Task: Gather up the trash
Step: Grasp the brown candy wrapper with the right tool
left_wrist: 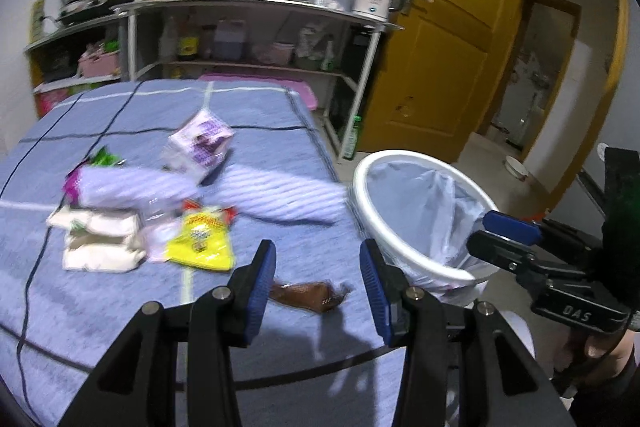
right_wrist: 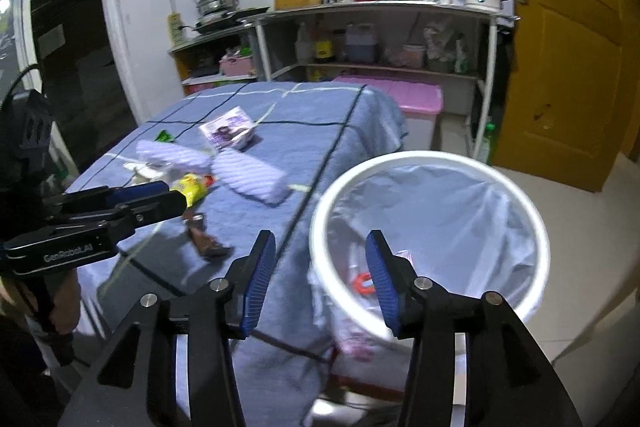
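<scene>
Several bits of litter lie on the table under the blue checked cloth: a brown crinkled wrapper nearest the edge, a yellow snack packet, a white and purple carton, some crumpled white paper packaging and two pale lilac ribbed rolls. The left gripper hangs just over the brown wrapper with its blue pads spread wide and nothing between them. The right gripper hovers at the near rim of the round white bin lined with a clear plastic bag, also wide apart and empty.

The wrapper looks thin and flat, so I would guess the pads could pinch the cloth with it and drag the other litter about. It sits close to the table edge, too, and a nudge might push it to the floor.

The bin holds a little already: something red and orange and pinkish scraps low in the bag, too blurred to name.
</scene>
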Motion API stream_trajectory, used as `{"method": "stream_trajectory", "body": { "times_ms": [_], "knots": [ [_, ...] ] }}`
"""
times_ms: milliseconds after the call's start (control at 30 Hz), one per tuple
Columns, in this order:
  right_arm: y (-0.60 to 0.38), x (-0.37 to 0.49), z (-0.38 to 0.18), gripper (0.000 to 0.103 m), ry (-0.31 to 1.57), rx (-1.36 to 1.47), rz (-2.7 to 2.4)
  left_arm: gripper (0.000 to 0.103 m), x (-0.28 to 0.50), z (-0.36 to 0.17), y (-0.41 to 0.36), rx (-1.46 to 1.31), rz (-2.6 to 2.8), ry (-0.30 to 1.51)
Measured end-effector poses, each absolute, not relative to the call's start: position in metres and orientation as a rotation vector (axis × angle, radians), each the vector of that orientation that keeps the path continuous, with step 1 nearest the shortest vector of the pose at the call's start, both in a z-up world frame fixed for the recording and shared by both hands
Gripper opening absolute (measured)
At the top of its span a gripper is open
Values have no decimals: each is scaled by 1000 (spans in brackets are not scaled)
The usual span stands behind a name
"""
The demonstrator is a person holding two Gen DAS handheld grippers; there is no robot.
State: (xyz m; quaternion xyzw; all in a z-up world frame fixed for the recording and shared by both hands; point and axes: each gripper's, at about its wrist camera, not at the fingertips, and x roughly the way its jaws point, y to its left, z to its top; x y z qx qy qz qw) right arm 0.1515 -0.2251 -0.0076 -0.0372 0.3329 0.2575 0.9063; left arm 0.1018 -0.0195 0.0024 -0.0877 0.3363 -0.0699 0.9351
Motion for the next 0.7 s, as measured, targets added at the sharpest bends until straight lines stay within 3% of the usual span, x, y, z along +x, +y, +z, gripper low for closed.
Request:
{"method": "stream_trajectory", "body": {
  "times_ms": [300, 700],
  "knots": [
    [-178, 149, -22, 49, 733, -93, 658, 46, 91, -12, 29, -228, -22, 695],
    [-116, 166, -56, 49, 797, -198, 790, 57, 98, -25, 56, -250, 15, 709]
  ]
}}
